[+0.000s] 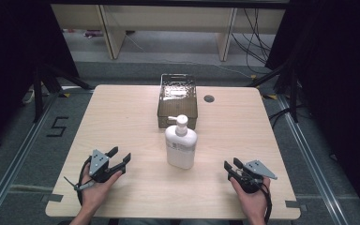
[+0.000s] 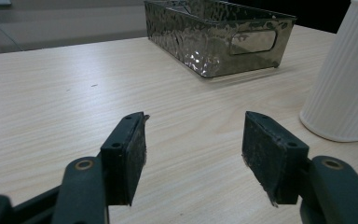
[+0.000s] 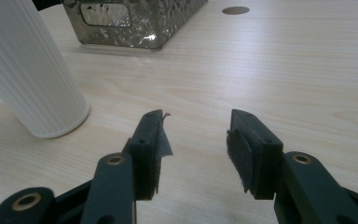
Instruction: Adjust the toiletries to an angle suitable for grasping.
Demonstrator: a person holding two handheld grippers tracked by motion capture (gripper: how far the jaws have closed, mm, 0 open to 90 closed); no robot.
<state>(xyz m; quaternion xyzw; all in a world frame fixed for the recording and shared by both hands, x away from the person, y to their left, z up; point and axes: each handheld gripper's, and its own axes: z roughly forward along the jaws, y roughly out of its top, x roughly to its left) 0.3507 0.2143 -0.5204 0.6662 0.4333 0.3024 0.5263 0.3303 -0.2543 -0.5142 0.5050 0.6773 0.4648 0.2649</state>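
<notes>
A white pump bottle (image 1: pixel 181 143) stands upright at the middle of the wooden table (image 1: pixel 122 117), just in front of a dark, dimpled metal basket (image 1: pixel 177 99). My left gripper (image 1: pixel 120 156) rests at the front left in a person's hand, open, with nothing between its jaws. My right gripper (image 1: pixel 231 166) rests at the front right, open and empty too. In the left gripper view the gripper (image 2: pixel 193 140) faces bare table, with the basket (image 2: pixel 214 35) ahead and the bottle (image 2: pixel 347 79) at the right. In the right gripper view the gripper (image 3: pixel 196 140) has the bottle (image 3: pixel 28 74) at its left and the basket (image 3: pixel 135 21) beyond.
A small round grommet hole (image 1: pixel 209 98) sits in the table right of the basket. Black stands and cables (image 1: pixel 272 75) flank the far corners on the floor. A wooden bench (image 1: pixel 168 23) stands beyond the table.
</notes>
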